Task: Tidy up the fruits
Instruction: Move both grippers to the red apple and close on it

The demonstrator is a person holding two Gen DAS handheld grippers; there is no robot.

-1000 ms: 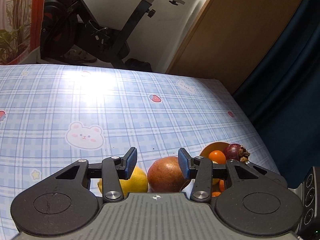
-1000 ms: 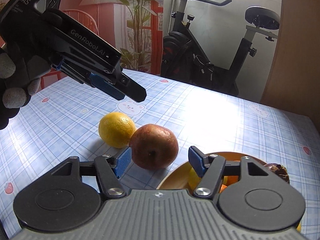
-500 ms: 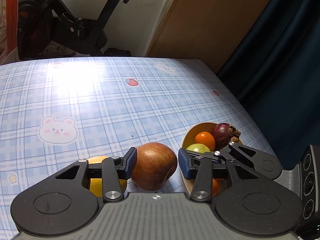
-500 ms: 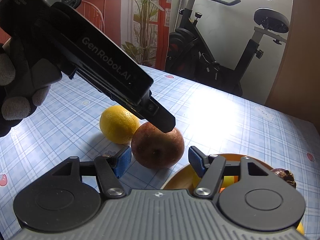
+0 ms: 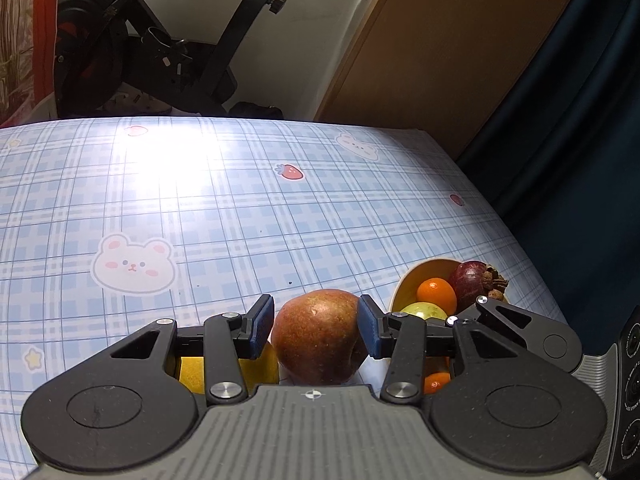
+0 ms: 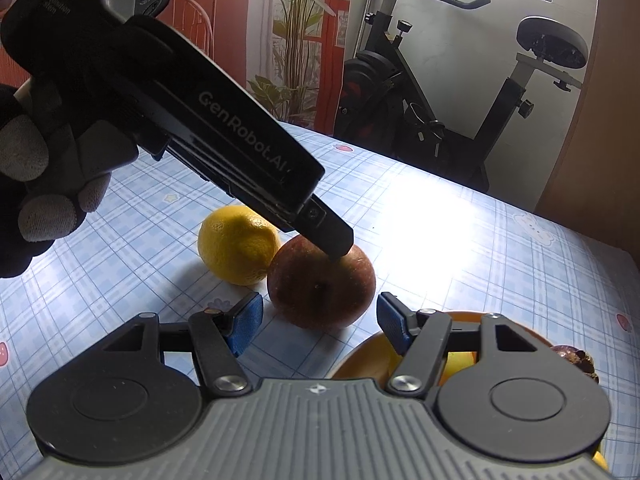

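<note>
On the table [image 5: 224, 208], covered in a blue checked cloth printed with bears and strawberries, a reddish-brown apple [image 5: 318, 336] stands on the cloth, touching a yellow lemon [image 6: 238, 244] on one side and lying just beside an orange bowl [image 5: 416, 280] on the other.

The left gripper [image 5: 316, 326], held by a gloved hand [image 6: 44, 184], slants down over the apple. Its two blue pads sit on either side of the fruit, close against the skin. From the left wrist view a thin gap seems to remain at each pad, so the jaws read as unclenched around the apple, not yet pressing; contact cannot be ruled out on the far side. In the right wrist view one dark fingertip [image 6: 338, 242] of this gripper rests at the top of the apple.

The right gripper [image 6: 320, 322] hangs near the table, jaws parted and empty, pointing at the apple from the bowl side. The apple lies just ahead of its pads, not between them.

The bowl holds a small orange fruit [image 5: 436, 294], a green fruit [image 5: 424, 310], a dark purple mangosteen [image 5: 472, 284] and what looks like a walnut [image 5: 494, 282] at its rim. A second orange fruit [image 5: 436, 382] shows low down behind the left gripper's linkage.

An exercise bike [image 6: 460, 92] and a potted plant [image 6: 296, 28] stand beyond the table.
</note>
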